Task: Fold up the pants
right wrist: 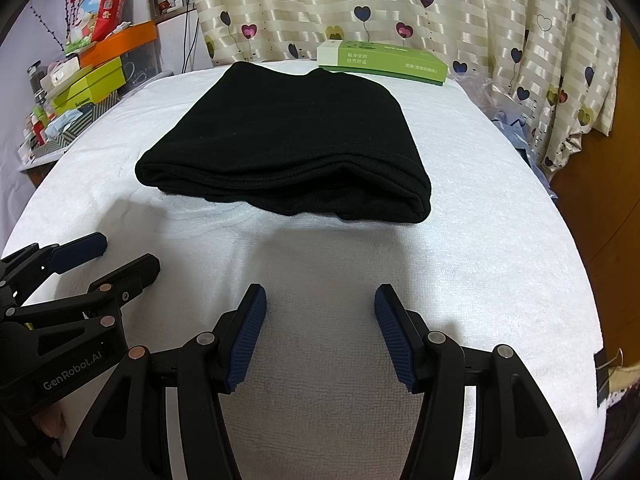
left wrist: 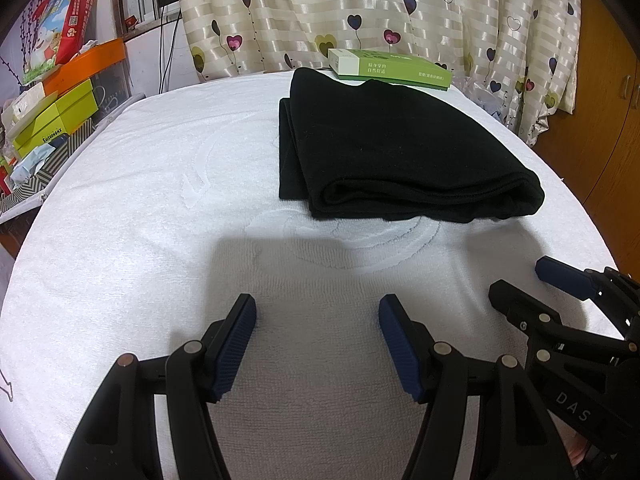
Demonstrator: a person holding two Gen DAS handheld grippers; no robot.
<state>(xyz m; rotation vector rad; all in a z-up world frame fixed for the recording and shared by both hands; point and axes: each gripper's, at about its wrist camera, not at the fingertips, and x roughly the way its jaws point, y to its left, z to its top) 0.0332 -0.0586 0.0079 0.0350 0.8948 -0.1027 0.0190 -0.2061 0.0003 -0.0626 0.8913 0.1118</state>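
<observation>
The black pants [left wrist: 396, 148] lie folded into a thick rectangle on the white towel [left wrist: 160, 200], at the far middle; they also show in the right wrist view [right wrist: 292, 148]. My left gripper [left wrist: 316, 308] is open and empty, hovering over bare towel well short of the pants' near fold. My right gripper [right wrist: 320, 300] is open and empty, also short of the pants. Each gripper shows in the other's view: the right one [left wrist: 516, 280] at right, the left one [right wrist: 128, 254] at left.
A green and white box [left wrist: 390, 69] lies at the towel's far edge, touching the pants' far side. A heart-patterned curtain [left wrist: 360, 8] hangs behind. Stacked coloured boxes [left wrist: 60, 92] clutter the left side. A wooden cabinet [left wrist: 600, 128] stands at right.
</observation>
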